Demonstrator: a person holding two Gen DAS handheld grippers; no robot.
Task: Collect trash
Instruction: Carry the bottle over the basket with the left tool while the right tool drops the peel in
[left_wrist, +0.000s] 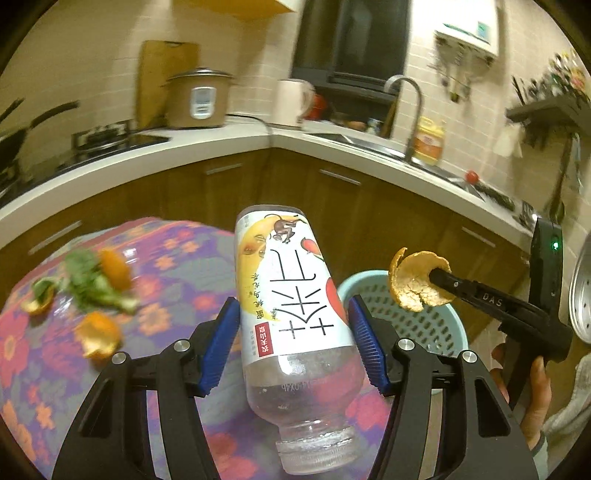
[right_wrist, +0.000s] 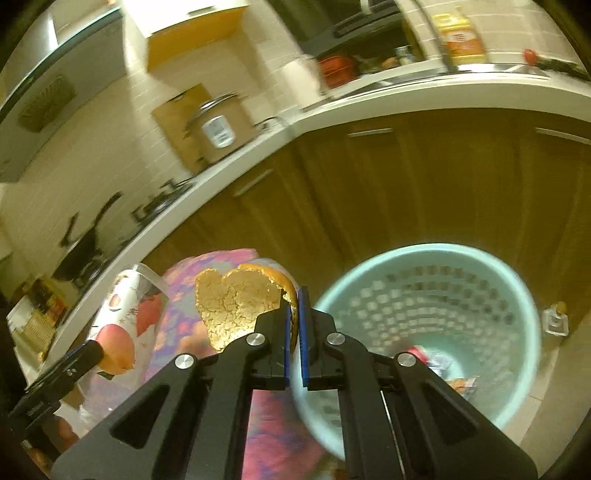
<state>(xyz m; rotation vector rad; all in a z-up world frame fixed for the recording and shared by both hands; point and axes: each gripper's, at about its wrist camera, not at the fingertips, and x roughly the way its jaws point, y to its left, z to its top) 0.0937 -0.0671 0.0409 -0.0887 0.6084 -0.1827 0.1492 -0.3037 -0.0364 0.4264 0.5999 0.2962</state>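
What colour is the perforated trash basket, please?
Light blue-green; the trash basket shows best in the right wrist view.

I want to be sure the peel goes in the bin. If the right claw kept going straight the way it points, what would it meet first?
Probably the light blue basket: the right claw, shut on the orange peel, points toward its left rim, though depth is unclear.

The pale-blue basket's (right_wrist: 436, 258) mouth lies open; the floral-clothed table (right_wrist: 229, 262) crowds its left rim, cabinets (right_wrist: 424, 177) behind.
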